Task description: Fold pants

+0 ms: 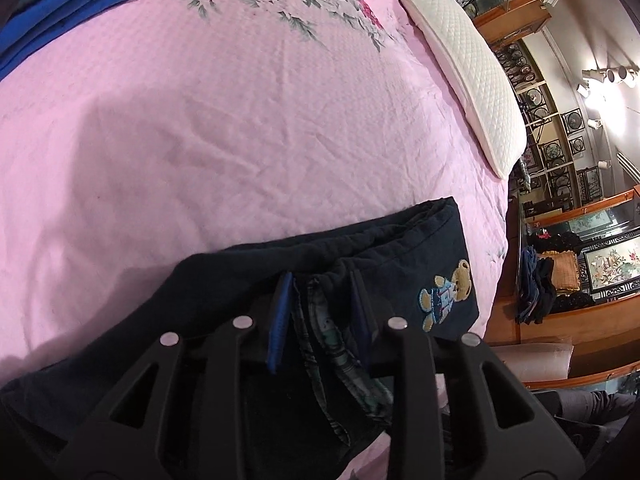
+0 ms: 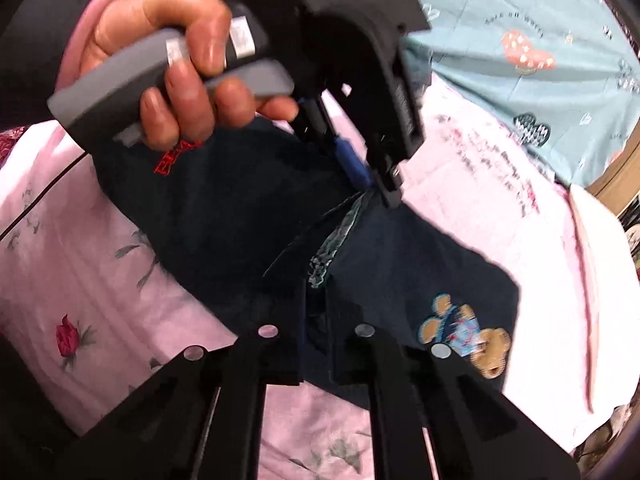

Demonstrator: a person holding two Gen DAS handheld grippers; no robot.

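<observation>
The dark navy pants [image 1: 360, 256] are lying bunched at the near edge of the bed, at about six o'clock in the left wrist view, with a teddy-bear patch [image 1: 446, 292] showing at four o'clock of the waistband and a red embroidered mark [image 2: 176, 158] on the other side. The left tool [image 1: 320, 312] is pinching the gathered waistband, its blue pads [image 1: 280, 320] pressing on the plaid lining [image 1: 332, 340] bunched between them. In the right wrist view a hand [image 2: 168, 68] is gripping that tool's grey handle at ten o'clock. The right tool [image 2: 316, 344] is sitting nearly closed on a fold of the same dark cloth at six o'clock. The pants are resting on a pink flowered bedspread [image 1: 200, 120], with a white quilted pillow [image 1: 460, 64] lying at two o'clock and folded blue clothes [image 1: 60, 12] at eleven o'clock.
</observation>
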